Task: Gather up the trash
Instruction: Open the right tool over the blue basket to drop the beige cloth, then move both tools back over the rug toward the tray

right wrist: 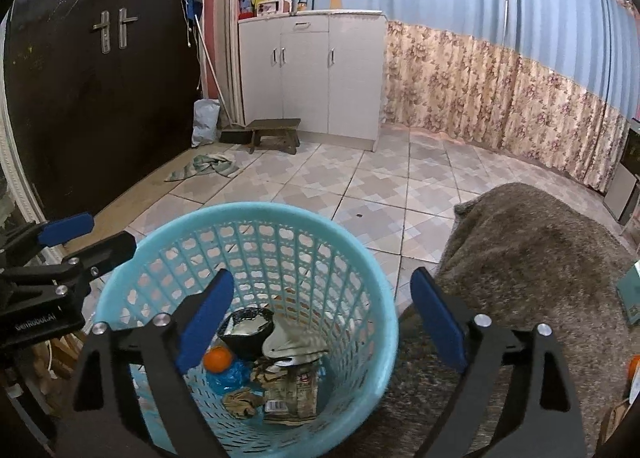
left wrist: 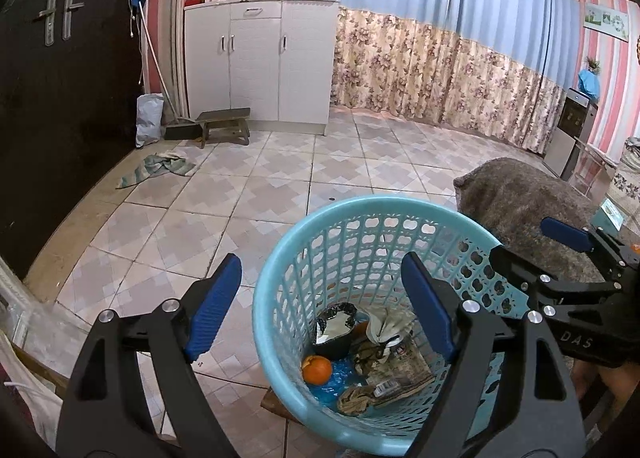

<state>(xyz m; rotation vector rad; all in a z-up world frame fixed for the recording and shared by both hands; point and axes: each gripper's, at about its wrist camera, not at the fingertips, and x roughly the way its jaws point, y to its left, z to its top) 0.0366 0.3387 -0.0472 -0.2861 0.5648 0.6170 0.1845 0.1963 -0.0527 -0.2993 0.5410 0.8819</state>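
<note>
A light blue plastic basket (left wrist: 280, 258) stands below both grippers; it also shows in the right wrist view (right wrist: 360, 258). Inside lie an orange (left wrist: 317, 369), a black wrapper (left wrist: 334, 332), crumpled paper (left wrist: 386, 324) and other trash; the orange also shows in the right wrist view (right wrist: 218, 359). My left gripper (left wrist: 322, 286) is open and empty, straddling the basket's left rim. My right gripper (right wrist: 322, 302) is open and empty, straddling the right rim. The right gripper's fingers (left wrist: 566, 234) show at the right of the left wrist view. The left gripper's fingers (right wrist: 66, 228) show at the left of the right wrist view.
A grey furry blanket (right wrist: 520, 258) covers a surface right of the basket. A white cabinet (left wrist: 260, 58), a small wooden stool (left wrist: 224, 124), a broom and a cloth (left wrist: 160, 168) stand on the tiled floor. A dark door (left wrist: 60, 78) is at left.
</note>
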